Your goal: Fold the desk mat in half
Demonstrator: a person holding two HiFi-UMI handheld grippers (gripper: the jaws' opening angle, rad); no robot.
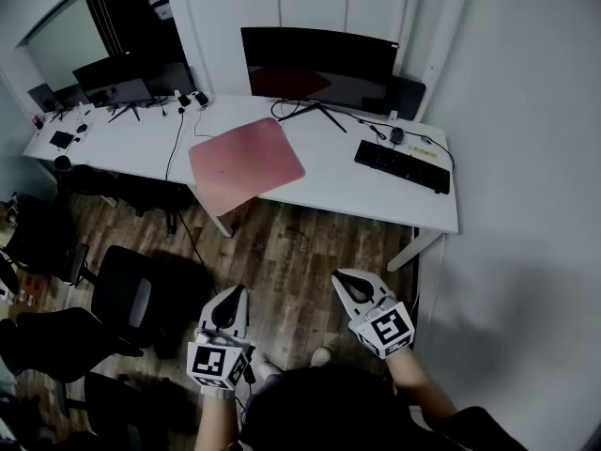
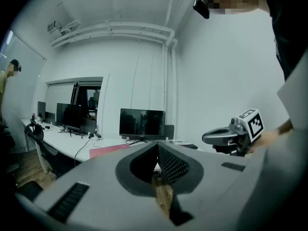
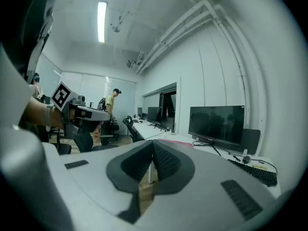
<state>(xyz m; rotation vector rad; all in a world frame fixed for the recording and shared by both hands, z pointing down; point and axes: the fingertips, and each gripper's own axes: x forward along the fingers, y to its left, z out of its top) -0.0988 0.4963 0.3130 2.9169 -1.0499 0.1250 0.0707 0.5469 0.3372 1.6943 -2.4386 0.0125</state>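
Observation:
A pink desk mat [image 1: 246, 164] lies flat on the white desk [image 1: 329, 181], turned askew, one corner hanging over the front edge. It shows as a thin pink strip in the left gripper view [image 2: 108, 151] and behind the jaws in the right gripper view [image 3: 179, 140]. Both grippers are held over the wooden floor, well short of the desk. My left gripper [image 1: 230, 299] is shut and holds nothing; its tip [image 2: 157, 145] points level at the desk. My right gripper [image 1: 346, 279] is shut and empty too, its tip [image 3: 153, 144] aimed slightly downward.
A curved monitor [image 1: 317, 66] stands behind the mat, a black keyboard [image 1: 402, 165] to its right with a mouse and cables. More monitors [image 1: 113, 83] stand at the desk's left end. Black office chairs [image 1: 122, 294] crowd the floor at left. A person [image 3: 110, 105] stands far off.

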